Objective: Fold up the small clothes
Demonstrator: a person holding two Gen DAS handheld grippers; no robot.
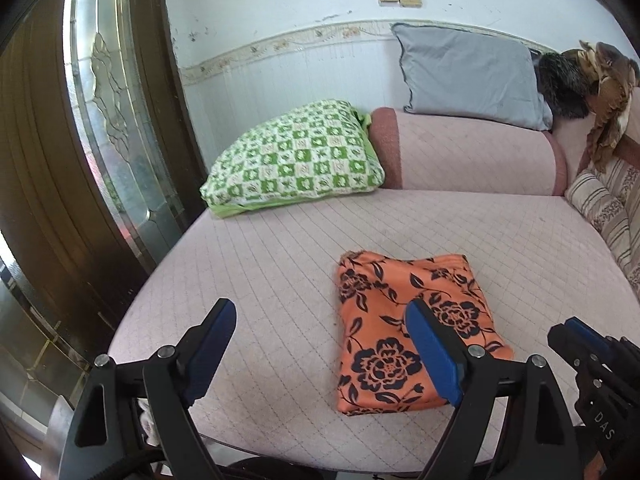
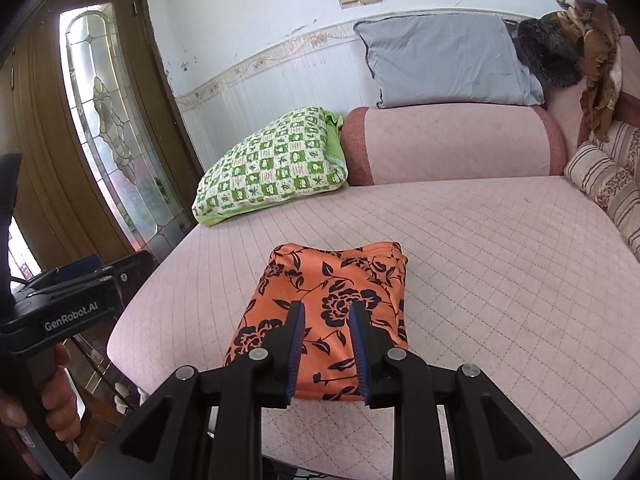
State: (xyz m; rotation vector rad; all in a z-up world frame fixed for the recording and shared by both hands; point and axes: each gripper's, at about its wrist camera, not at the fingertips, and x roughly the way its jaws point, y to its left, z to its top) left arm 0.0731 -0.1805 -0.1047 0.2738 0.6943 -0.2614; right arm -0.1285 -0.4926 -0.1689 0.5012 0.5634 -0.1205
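The orange flowered garment (image 2: 324, 320) lies low in the centre of the frame in the right wrist view, on the pink quilted sofa seat (image 2: 500, 272), already folded into a compact rectangle with its edges doubled over and its layers stacked. It looks like a finished fold: no sleeve or loose flap hangs out, though the far corner at its upper left is a little rumpled. The left tongs (image 1: 320, 320) stand wide open with nothing between them, over bare seat at the lower left of the garment in the left wrist view. The right tongs (image 2: 326, 312) are narrowed to a small gap, and the cloth seen through that gap lies flat on the seat beneath, so they grip nothing. Both sit above the cloth and clear of it. By my reading the folding of this piece is done, and what may remain is a tidy of that corner or setting it aside. No other small garment waiting to be folded shows in either view; only a green checked pillow (image 2: 272, 168) and a grey pillow (image 2: 448, 60) sit in the upper half.
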